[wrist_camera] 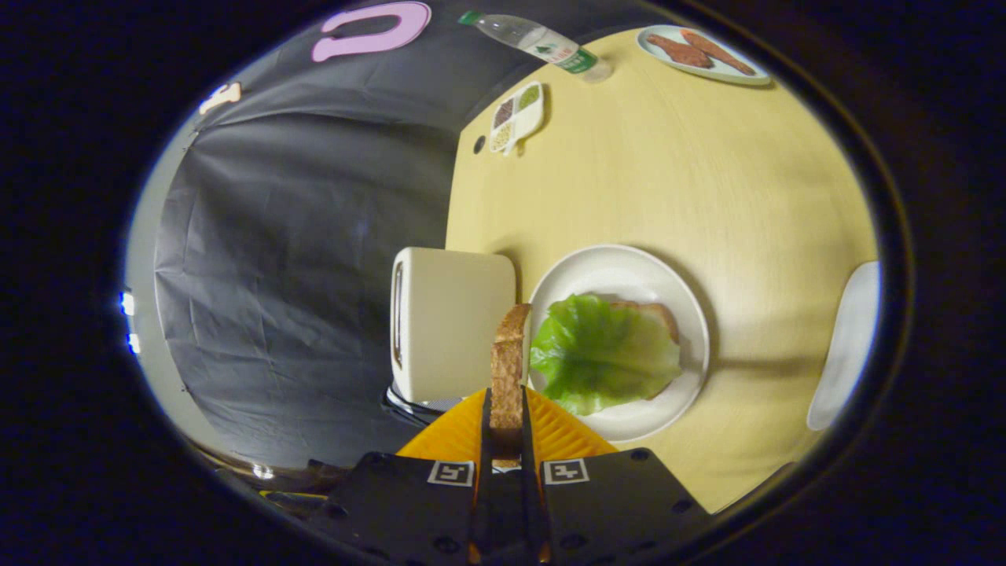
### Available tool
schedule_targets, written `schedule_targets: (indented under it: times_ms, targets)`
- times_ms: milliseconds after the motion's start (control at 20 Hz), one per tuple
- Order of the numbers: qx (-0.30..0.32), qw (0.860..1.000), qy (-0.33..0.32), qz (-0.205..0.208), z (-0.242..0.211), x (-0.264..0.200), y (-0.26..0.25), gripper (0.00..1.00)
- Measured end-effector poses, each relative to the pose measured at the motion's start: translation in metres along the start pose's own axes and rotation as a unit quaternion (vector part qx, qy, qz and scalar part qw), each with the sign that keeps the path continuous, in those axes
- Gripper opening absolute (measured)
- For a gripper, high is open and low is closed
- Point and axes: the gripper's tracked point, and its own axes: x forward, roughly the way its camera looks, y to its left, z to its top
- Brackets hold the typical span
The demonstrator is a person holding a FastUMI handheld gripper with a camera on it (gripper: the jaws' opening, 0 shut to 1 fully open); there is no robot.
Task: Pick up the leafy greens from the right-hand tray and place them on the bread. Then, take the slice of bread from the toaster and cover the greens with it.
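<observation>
- Clamping a slice of bread (508, 369) edge-on, the gripper (507, 428) has both fingers pressed against the slice's two flat faces, so that the crust stands up between them and reaches out ahead of the fingertips.
- Landmark for what follows: the round white plate (692, 314) on the pale wooden table (668, 173).
- On the plate lies a second slice of bread (659, 314), and a leaf of leafy greens (601, 354) is spread over most of it, leaving a strip of crust showing at the far side of the plate.
- The held slice sits just beside the plate's rim, on the toaster side, close to the edge of the greens but not over them.
- A cream toaster (452, 322) stands right beside the plate, on the side toward the booth's dark cloth wall; the held slice is between toaster and plate.
- Well beyond the plate, near the table's edge, rests a small divided dish (516, 118) with dark and green fillings.
- A plastic water bottle (542, 43) stands farther off than that dish.
- Across the table from the plate sits another plate with reddish-brown food (699, 53).
- On the plate's other side, well apart, part of a white tray (845, 346) shows.
</observation>
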Motion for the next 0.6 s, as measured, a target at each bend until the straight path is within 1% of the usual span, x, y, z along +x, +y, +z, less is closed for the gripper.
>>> schedule_targets:
  times_ms: [200, 450, 600]
  targets:
    - [0.004, 1.000, 0.022, -0.012, -0.004, 0.016, -0.022, 0.18]
    - [-0.015, 0.996, 0.026, -0.080, -0.004, 0.023, -0.064, 0.18]
    - [-0.025, 0.994, 0.016, -0.106, -0.002, 0.024, -0.074, 0.18]
